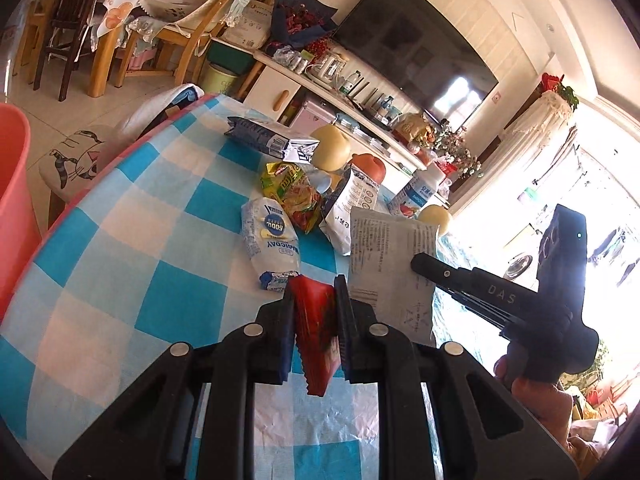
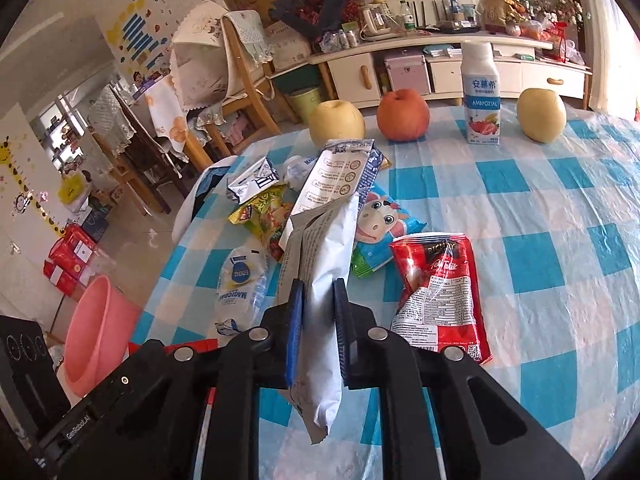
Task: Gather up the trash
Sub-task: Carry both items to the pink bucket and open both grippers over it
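Note:
My left gripper [image 1: 314,292] is shut on a red wrapper [image 1: 316,336], held above the blue checked tablecloth [image 1: 132,248]. My right gripper [image 2: 318,292] is shut on a white printed bag [image 2: 324,280], also seen in the left wrist view [image 1: 388,260] with the right gripper [image 1: 420,262] pinching it. Loose trash lies on the table: a white Magicday wrapper [image 2: 240,280], a yellow-green wrapper [image 2: 264,212], a silver-blue carton wrapper [image 2: 252,184], a cow-print wrapper [image 2: 384,224] and a red snack bag [image 2: 438,292].
A pink bin [image 2: 96,332] stands on the floor left of the table; it shows in the left wrist view [image 1: 12,200]. Two yellow apples [image 2: 336,122], a red apple [image 2: 402,114] and a yogurt bottle [image 2: 480,96] stand at the far side. Chairs [image 2: 240,72] lie beyond.

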A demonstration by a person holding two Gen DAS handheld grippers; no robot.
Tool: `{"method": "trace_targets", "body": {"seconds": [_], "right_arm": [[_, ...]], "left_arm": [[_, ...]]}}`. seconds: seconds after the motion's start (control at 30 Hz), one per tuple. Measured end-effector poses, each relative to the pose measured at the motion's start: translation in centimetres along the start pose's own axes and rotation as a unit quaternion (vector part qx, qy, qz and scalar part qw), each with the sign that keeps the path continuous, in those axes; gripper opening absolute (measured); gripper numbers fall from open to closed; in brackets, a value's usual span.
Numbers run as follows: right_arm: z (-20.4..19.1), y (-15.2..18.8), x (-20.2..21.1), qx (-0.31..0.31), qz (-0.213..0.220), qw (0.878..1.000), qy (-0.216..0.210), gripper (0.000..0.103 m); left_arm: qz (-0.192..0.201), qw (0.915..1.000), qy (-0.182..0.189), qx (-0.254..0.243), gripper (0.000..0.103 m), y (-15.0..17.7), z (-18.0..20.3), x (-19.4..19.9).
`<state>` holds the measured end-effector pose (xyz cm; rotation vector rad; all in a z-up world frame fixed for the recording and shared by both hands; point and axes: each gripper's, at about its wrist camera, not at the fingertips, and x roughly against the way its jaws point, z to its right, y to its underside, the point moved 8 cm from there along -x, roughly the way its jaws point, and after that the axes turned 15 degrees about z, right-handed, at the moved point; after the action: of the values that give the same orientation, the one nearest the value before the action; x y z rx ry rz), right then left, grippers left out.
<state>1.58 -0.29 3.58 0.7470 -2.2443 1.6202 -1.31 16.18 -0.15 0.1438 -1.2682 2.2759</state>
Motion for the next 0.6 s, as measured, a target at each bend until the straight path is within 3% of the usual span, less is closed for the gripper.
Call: {"method": "trace_targets", "body": {"seconds": [0.3, 0.6], "right_arm": [[-3.0, -0.8, 2.0, 0.012, 0.015, 0.999, -0.026, 0.016], [-11.8, -2.8, 3.3, 0.051, 0.037, 0.993, -0.099, 0.016]], "left_arm": [[0.049, 0.9986, 0.0, 0.021, 0.019, -2.3, -1.2, 2.2], [0.133, 0.989, -0.029, 0.056, 0.019, -6.2, -4.8, 6.3]]}}
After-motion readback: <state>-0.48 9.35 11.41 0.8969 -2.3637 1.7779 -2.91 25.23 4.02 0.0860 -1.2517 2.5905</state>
